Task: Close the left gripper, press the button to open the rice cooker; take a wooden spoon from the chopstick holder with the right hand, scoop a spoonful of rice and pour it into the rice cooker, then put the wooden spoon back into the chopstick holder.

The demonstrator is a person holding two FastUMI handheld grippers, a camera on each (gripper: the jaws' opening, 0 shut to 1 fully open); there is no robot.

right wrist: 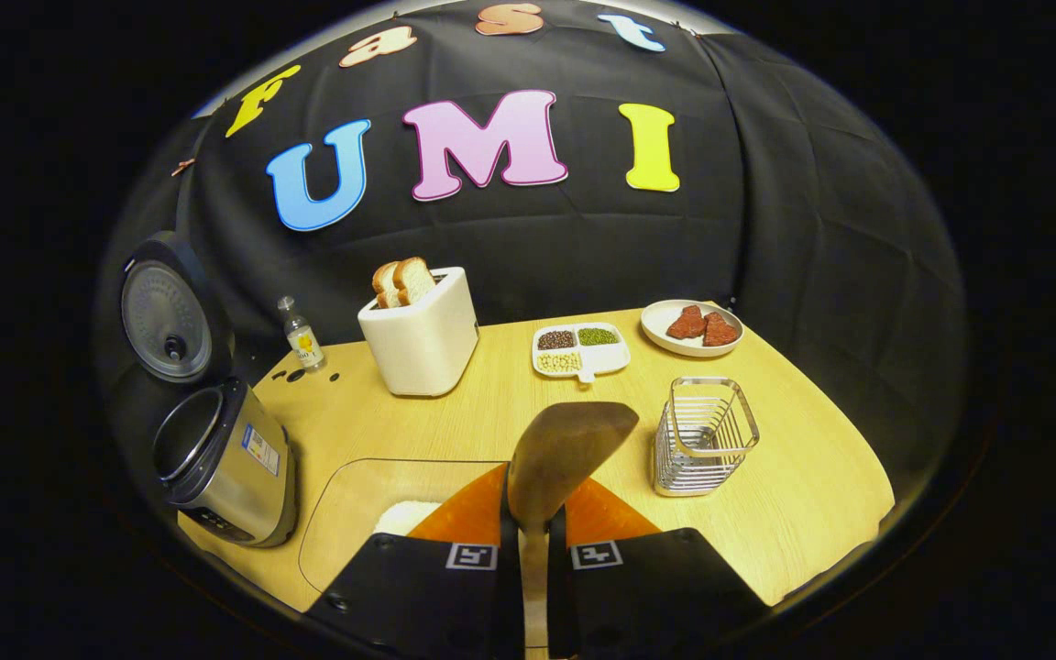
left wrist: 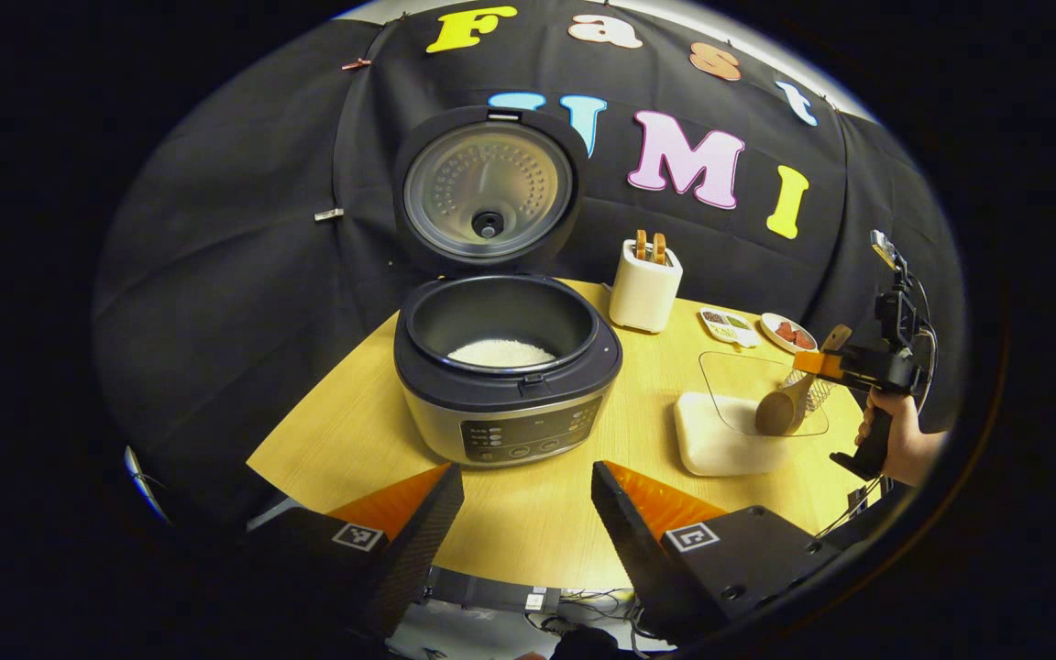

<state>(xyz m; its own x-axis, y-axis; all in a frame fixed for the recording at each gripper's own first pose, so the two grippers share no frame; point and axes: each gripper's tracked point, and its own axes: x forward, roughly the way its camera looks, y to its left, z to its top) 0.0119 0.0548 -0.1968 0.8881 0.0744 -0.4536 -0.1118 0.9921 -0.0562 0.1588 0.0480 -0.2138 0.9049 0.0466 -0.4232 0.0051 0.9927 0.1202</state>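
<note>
My right gripper (right wrist: 535, 536) was clamped on the wooden spoon (right wrist: 565, 449), its bowl above the clear rice container (left wrist: 730, 431) near the table's (left wrist: 528, 513) front right edge. My left gripper (left wrist: 528, 522) hung spread wide before the rice cooker (left wrist: 505, 376), lid up, rice inside. The chopstick holder (right wrist: 702, 435) stood toward the right edge.

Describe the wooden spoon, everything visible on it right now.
The wooden spoon is plain brown wood with a rounded oval bowl and a slim handle. The right gripper is shut on the handle, both fingers pressing it. In the left gripper view the spoon tilts bowl-down over the clear rice container, handle rising toward the gripper. Whether the bowl holds rice cannot be told. It is out of the wire chopstick holder.
</note>
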